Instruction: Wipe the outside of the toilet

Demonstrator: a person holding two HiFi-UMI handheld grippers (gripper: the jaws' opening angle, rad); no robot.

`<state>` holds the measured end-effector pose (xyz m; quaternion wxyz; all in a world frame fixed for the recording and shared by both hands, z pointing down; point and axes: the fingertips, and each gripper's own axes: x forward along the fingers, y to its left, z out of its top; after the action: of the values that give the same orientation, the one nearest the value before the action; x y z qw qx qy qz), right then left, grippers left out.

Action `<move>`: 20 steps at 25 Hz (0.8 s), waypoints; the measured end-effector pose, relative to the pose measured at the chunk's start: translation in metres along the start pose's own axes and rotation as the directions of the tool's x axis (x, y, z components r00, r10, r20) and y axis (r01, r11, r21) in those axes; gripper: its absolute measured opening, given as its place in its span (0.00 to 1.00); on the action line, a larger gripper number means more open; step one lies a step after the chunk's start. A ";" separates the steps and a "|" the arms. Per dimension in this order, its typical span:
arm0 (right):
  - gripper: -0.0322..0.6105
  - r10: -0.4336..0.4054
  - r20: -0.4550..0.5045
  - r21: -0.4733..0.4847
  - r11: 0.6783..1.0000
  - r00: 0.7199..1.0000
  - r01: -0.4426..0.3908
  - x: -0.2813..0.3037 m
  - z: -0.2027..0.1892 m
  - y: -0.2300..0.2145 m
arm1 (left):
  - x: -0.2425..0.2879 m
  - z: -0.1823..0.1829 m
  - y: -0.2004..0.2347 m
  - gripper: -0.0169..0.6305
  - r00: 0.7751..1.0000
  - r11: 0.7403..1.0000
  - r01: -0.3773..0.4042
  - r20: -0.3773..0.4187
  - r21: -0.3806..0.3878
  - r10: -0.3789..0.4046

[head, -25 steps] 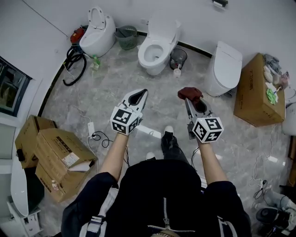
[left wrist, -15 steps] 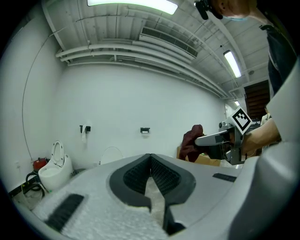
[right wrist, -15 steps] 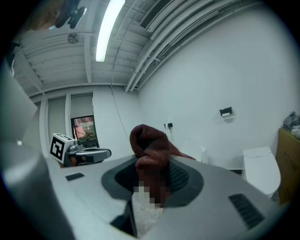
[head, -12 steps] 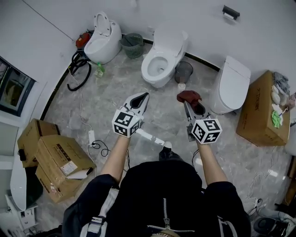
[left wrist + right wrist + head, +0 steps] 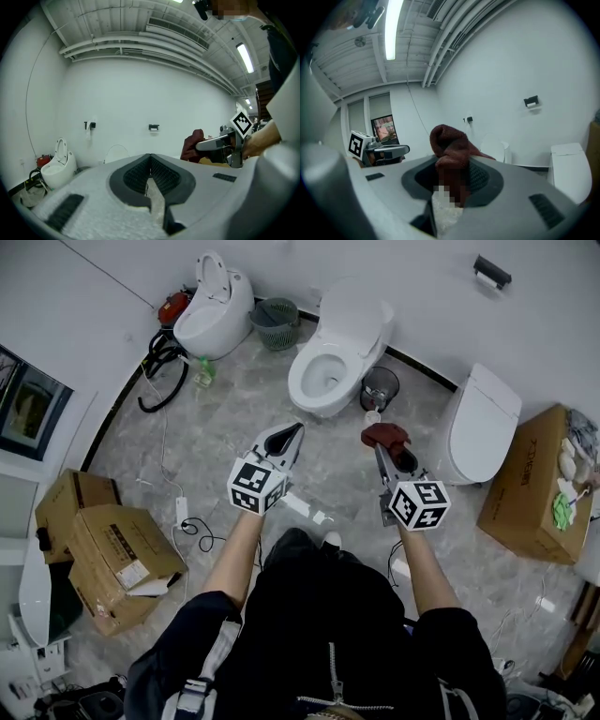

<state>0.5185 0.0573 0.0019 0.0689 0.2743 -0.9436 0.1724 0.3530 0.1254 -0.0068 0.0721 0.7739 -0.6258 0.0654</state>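
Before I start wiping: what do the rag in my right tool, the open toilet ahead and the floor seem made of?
The rag looks like dark red terry or microfibre cloth: soft fuzzy folds, matte. The toilet looks like glazed white ceramic, smooth and glossy; its raised lid may be plastic. The floor looks like polished grey marble-pattern tile: veining, faint sheen.

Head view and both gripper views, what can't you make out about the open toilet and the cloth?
Open toilet: head view looks down, so its bowl rim hides the lower outside; each gripper view shows only its lid top.
Red cloth: right gripper view, a mosaic patch blurs its lower part, so where the jaws pinch it is unclear.
Bin: head view, contents too small.
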 end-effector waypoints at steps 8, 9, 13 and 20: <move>0.24 0.000 -0.043 0.003 1.000 0.999 0.000 0.060 -0.006 -0.028 | 0.043 -0.009 0.048 0.03 1.000 1.000 -0.010 -0.010 -0.014 0.010; 0.24 -0.004 -0.048 0.001 1.000 0.999 0.004 0.070 -0.008 -0.032 | 0.050 -0.011 0.057 0.03 1.000 1.000 -0.007 -0.008 -0.015 0.007; 0.23 -0.016 -0.059 -0.010 1.000 0.998 0.015 0.114 -0.022 -0.052 | 0.084 -0.031 0.095 0.03 1.000 1.000 0.007 0.004 -0.008 -0.007; 0.23 -0.027 -0.078 0.004 1.000 0.997 0.027 0.197 -0.082 -0.104 | 0.154 -0.100 0.149 0.03 0.999 1.000 0.029 -0.022 0.011 -0.029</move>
<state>0.4120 -0.0923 0.1529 0.1074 0.2802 -0.9360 0.1843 0.2378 -0.0334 0.1251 0.0758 0.7824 -0.6134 0.0764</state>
